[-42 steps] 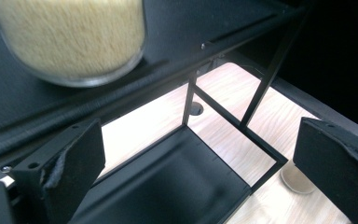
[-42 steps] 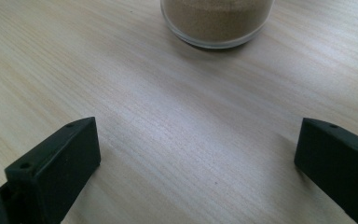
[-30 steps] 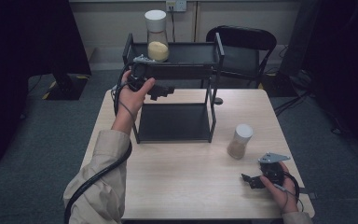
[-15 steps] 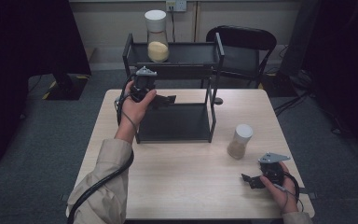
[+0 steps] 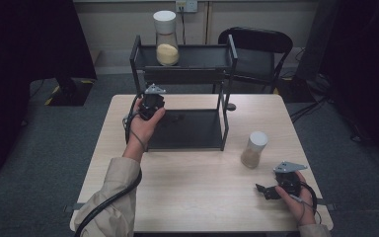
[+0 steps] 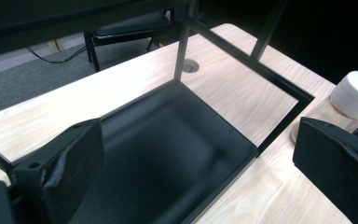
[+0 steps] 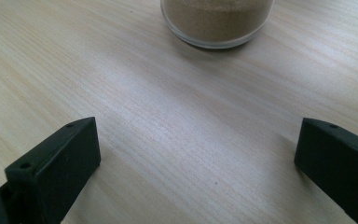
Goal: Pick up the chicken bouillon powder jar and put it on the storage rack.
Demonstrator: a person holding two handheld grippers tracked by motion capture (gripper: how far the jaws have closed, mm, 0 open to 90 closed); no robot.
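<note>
A black two-tier rack [image 5: 225,111] stands at the back of the wooden table [image 5: 192,187]. On its top shelf is a tall white-lidded jar [image 5: 166,39] of pale yellow grains. A shorter white-lidded jar [image 5: 254,149] of brown powder stands on the table right of the rack; its lid [image 6: 356,93] and its base [image 7: 216,21] also show. My left gripper [image 5: 170,114] hovers open over the left end of the rack's lower shelf [image 6: 168,140], holding nothing. My right gripper [image 5: 262,191] rests low near the front right, open and empty, jaws pointing at the short jar.
A black chair [image 5: 256,54] stands behind the table. A round cable hole [image 6: 189,66] sits in the tabletop behind the rack. Bare wood stretches across the front middle of the table. Grey carpet surrounds it.
My left gripper has come down from the top shelf's height to the lower shelf's left end. The tall jar stays on the top shelf. The right gripper has not moved.
</note>
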